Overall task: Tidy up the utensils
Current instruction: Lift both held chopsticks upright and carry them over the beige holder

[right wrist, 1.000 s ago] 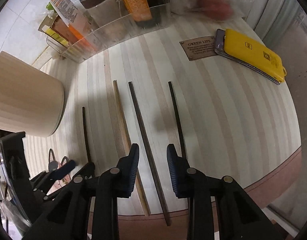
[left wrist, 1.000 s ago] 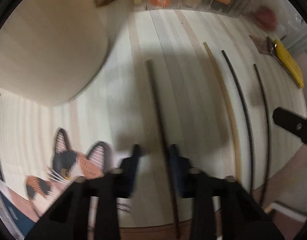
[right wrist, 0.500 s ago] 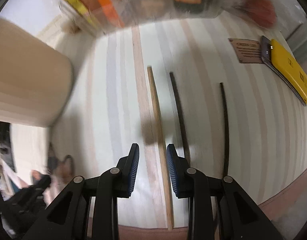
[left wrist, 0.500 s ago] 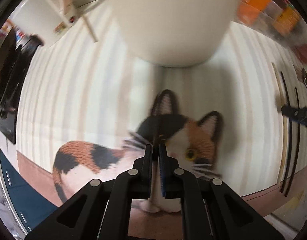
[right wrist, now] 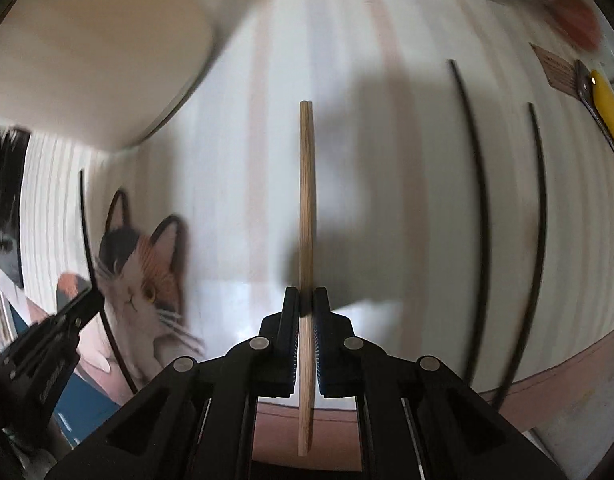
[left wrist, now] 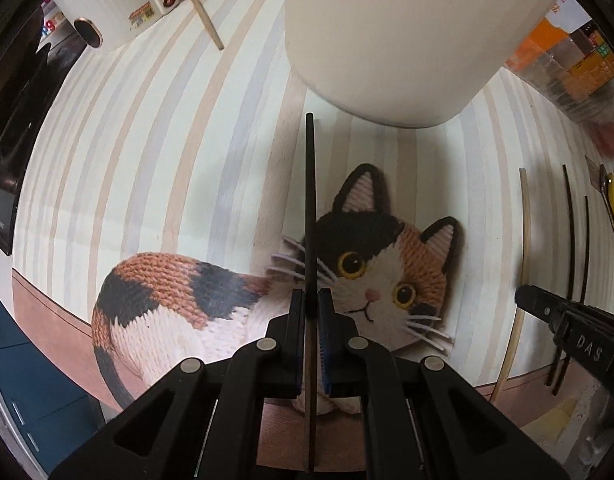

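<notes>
My left gripper (left wrist: 311,304) is shut on a dark chopstick (left wrist: 310,208) and holds it above the cat mat (left wrist: 235,300), pointing at the pale wooden holder (left wrist: 407,32). My right gripper (right wrist: 306,300) is shut on a light wooden chopstick (right wrist: 306,208), held over the striped table. Two dark chopsticks (right wrist: 477,184) lie on the table to its right. The left gripper with its dark chopstick (right wrist: 92,264) shows at the left of the right wrist view. The right gripper's body (left wrist: 563,320) shows at the right of the left wrist view.
A yellow phone (right wrist: 609,112) and a brown label lie at the far right. A clear bin of packets (left wrist: 567,64) stands at the back. A white appliance (left wrist: 119,4) and a wooden stick (left wrist: 207,20) sit at the back left. The table's front edge (left wrist: 43,304) runs close below.
The right gripper has shut on the light wooden chopstick that lay between its open fingers. The left gripper still holds the dark chopstick, now steadier over the cat mat.
</notes>
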{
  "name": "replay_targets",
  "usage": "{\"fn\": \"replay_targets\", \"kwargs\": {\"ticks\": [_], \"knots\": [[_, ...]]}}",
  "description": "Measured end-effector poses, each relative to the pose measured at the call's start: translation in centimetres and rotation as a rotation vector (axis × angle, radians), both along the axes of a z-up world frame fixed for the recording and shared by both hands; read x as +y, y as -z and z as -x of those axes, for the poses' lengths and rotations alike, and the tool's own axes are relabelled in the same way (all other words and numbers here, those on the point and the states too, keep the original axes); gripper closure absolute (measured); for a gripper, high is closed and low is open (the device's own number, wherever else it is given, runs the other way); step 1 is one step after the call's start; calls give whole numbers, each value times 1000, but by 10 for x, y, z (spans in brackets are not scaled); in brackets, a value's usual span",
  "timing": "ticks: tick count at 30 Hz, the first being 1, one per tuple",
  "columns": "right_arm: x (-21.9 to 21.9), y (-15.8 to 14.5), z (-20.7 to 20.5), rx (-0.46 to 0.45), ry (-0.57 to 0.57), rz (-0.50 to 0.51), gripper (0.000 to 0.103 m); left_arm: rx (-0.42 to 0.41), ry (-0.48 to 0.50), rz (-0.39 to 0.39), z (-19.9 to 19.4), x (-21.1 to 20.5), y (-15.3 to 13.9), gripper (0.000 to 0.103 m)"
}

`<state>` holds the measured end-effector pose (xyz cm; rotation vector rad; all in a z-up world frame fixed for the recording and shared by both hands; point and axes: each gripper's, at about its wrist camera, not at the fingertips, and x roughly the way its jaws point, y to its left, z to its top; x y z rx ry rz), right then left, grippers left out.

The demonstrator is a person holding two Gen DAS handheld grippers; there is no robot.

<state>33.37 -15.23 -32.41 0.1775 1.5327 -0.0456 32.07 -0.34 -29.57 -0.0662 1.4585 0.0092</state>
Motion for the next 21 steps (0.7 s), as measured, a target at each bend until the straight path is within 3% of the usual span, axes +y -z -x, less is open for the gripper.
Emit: {"fn": "replay_targets", "kwargs": {"ticks": [6, 21], "knots": [[6, 0, -10, 26, -12, 27, 96, 14, 10, -16, 1, -4, 15, 96], [29, 4, -48, 50, -40, 135, 94, 6, 26, -25, -33, -6, 16, 96]]}}
